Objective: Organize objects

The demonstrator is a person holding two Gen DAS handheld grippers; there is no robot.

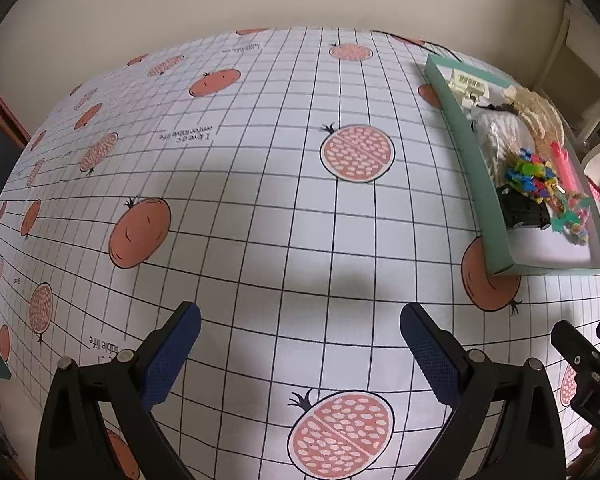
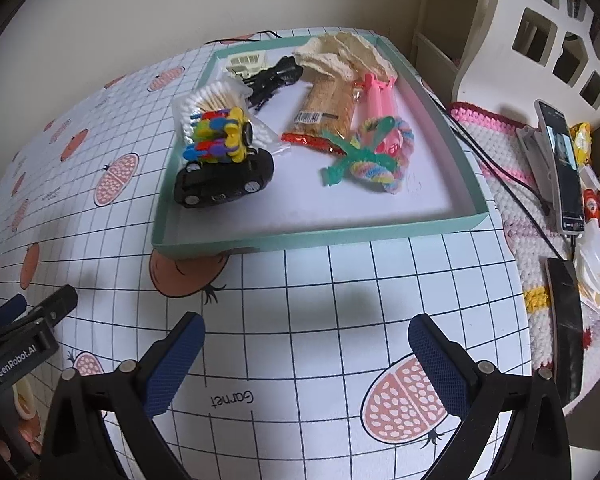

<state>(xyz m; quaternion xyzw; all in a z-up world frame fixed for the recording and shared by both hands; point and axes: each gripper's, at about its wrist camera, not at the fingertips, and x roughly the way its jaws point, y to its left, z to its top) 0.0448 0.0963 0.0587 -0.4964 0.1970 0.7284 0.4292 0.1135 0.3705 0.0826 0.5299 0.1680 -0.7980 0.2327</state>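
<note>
Objects for sorting are lying gathered in a shallow teal tray (image 2: pixel 320 236) at the far right of a table covered in a pomegranate-print grid cloth (image 1: pixel 260 220). A black toy car (image 2: pixel 224 184) is sitting near the tray's front left corner with a cluster of bright plastic pieces (image 2: pixel 218 136) piled on it, a bag of cotton swabs (image 2: pixel 212 98) just behind. A rainbow hair tie (image 2: pixel 384 160), a wrapped snack (image 2: pixel 328 114), a pink item (image 2: pixel 376 92) and cream crochet pieces (image 2: pixel 348 54) are filling the right half. The left gripper (image 1: pixel 300 354) and the right gripper (image 2: pixel 306 356) are both hovering low over bare cloth in front of the tray, side by side, jaws spread wide and holding nothing. A phone (image 2: pixel 564 164) is leaning on a stand beyond the table's right edge.
</note>
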